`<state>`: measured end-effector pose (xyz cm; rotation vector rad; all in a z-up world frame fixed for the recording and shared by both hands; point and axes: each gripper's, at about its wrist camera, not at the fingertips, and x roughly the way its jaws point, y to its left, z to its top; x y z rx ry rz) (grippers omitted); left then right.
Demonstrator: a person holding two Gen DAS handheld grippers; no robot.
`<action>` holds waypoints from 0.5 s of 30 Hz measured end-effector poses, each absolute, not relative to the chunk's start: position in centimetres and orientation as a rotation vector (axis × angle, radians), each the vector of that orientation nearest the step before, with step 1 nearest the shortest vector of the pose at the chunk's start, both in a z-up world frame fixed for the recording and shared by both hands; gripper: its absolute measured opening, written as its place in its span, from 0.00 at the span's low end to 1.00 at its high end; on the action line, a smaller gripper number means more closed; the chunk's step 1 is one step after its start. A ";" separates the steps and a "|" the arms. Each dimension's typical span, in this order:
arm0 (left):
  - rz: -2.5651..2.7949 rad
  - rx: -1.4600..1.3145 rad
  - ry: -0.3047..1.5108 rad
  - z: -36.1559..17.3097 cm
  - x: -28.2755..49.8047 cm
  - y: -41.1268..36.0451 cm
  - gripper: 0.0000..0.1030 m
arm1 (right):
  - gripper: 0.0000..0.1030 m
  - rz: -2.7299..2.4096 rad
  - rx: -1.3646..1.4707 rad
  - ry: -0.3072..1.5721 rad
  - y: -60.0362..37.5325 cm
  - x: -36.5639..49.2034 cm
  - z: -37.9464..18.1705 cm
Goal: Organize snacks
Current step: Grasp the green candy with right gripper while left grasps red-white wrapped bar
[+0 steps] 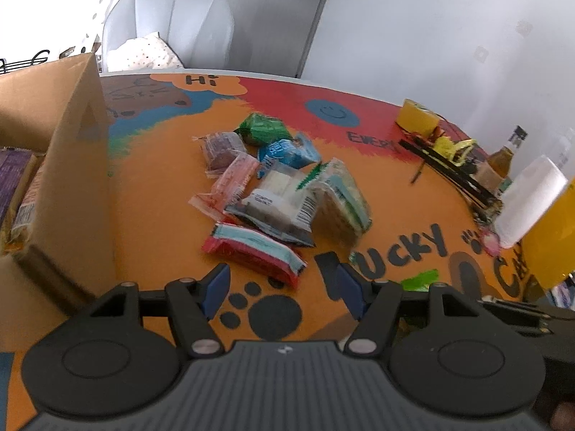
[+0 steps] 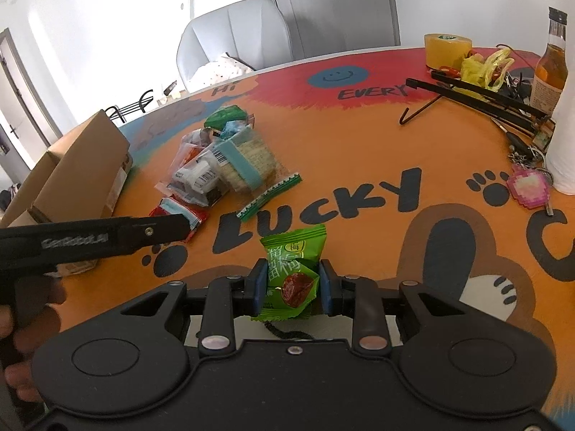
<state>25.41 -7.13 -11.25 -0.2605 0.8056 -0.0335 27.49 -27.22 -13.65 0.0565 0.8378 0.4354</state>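
- The right gripper (image 2: 294, 285) is clamped on a green plum packet (image 2: 293, 269), its blue pads (image 2: 259, 283) pressing both sides of the wrapper, held just above the painted table (image 2: 359, 151).
- The left gripper (image 1: 284, 289) hangs with its jaws parted about halfway and nothing between them; its blue pads (image 1: 215, 287) frame a black paw print on the tabletop.
- Just beyond the left gripper lies the snack pile (image 1: 273, 186), headed by a red packet (image 1: 251, 251) nearest the jaws.
- In the pile, a clear cracker pack (image 1: 341, 197) leans on a barcode-marked packet (image 1: 280, 208), with a blue packet (image 1: 287, 152) and a green packet (image 1: 264, 127) at the far end.
- A cardboard box (image 1: 72, 165) stands at the left edge of the table, beside the pile; wrapped snacks already lie inside it.
- Seen from the right wrist, the left gripper's black arm (image 2: 90, 240) reaches in from the left towards the red packet, gripped by a hand (image 2: 32, 309).
- Well apart, on the right of the table: a yellow tape roll (image 2: 447, 48), a bottle (image 2: 550, 61), keys (image 2: 528, 179) and a yellow bag (image 2: 483, 66).
- A grey chair (image 2: 233, 36) stands behind the table.
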 end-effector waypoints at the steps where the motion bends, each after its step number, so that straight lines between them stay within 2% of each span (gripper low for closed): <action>1: -0.028 -0.261 0.808 -11.4 25.7 -7.1 0.63 | 0.27 0.436 0.058 0.837 -27.3 27.6 -13.7; 15: 0.099 -0.174 0.777 -12.5 27.8 -7.6 0.63 | 0.27 0.433 0.063 0.820 -27.4 27.9 -13.8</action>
